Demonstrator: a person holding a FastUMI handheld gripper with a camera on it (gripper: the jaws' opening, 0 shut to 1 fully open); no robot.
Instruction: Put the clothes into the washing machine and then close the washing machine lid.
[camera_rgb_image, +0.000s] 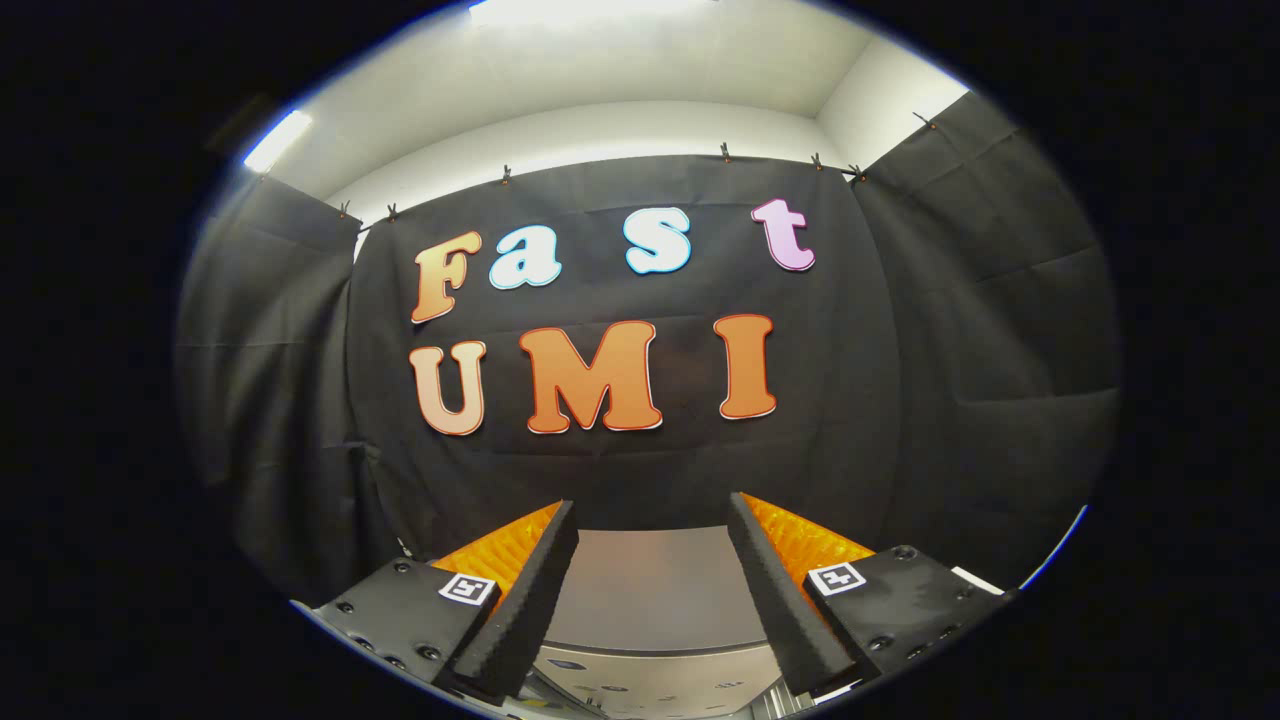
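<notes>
The washing machine is sitting just below and ahead of the fingers, its grey lid lying flat and its far edge meeting the black cloth wall. The gripper is hovering wide open above the lid, holding and touching nothing.

Washing machine top partly behind claw fingers, front panel cut off.

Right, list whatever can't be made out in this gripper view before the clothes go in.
- Washing machine: a grey top surface shows between the open gripper fingers; the fingers cover its sides, so whether the lid is open or shut can't be told.
- Control panel: cut off by the lower edge, markings too small to read.
- Drum: hidden, nothing of the inside can be judged.
- Clothes: where they lie can't be told from here.
</notes>
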